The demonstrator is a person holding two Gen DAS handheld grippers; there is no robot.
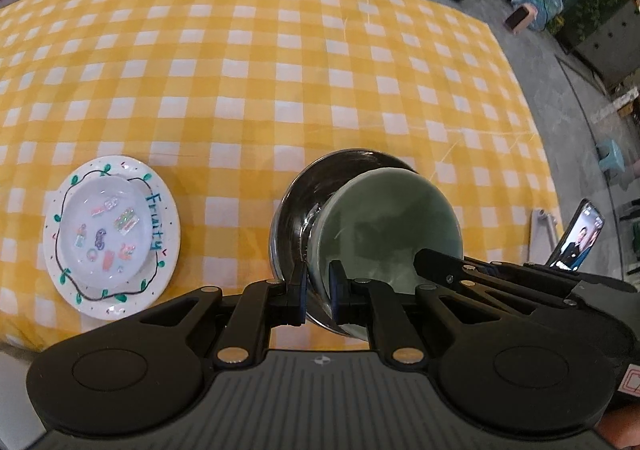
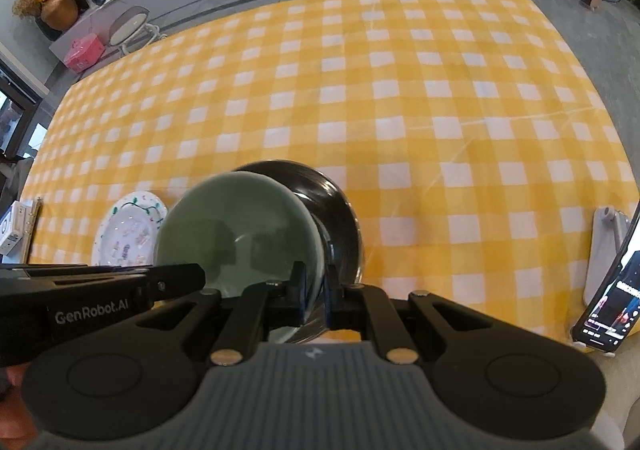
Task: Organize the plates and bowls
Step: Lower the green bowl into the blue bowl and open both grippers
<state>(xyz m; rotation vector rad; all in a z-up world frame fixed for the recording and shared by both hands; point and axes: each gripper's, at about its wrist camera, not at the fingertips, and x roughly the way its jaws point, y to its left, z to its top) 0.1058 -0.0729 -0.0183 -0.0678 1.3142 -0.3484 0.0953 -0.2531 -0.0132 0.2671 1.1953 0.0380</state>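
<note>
A pale green bowl (image 1: 384, 226) sits tilted inside a shiny steel bowl (image 1: 296, 206) near the table's front edge. My left gripper (image 1: 318, 290) is shut on the green bowl's near-left rim. My right gripper (image 2: 314, 292) is shut on the same bowl (image 2: 236, 226) at its right rim, with the steel bowl (image 2: 340, 210) just behind it. Each gripper shows in the other's view as a black arm. To the left lies a white painted plate (image 1: 112, 306) lettered "Fruity", with a clear decorated dish (image 1: 108, 234) on it.
The yellow checked tablecloth (image 1: 280, 70) stretches away behind the bowls. A phone (image 2: 612, 290) on a white stand (image 2: 600, 250) stands at the front right corner. A small box lies at the left edge (image 2: 12, 230). Beyond the table are floor, a bin and plants.
</note>
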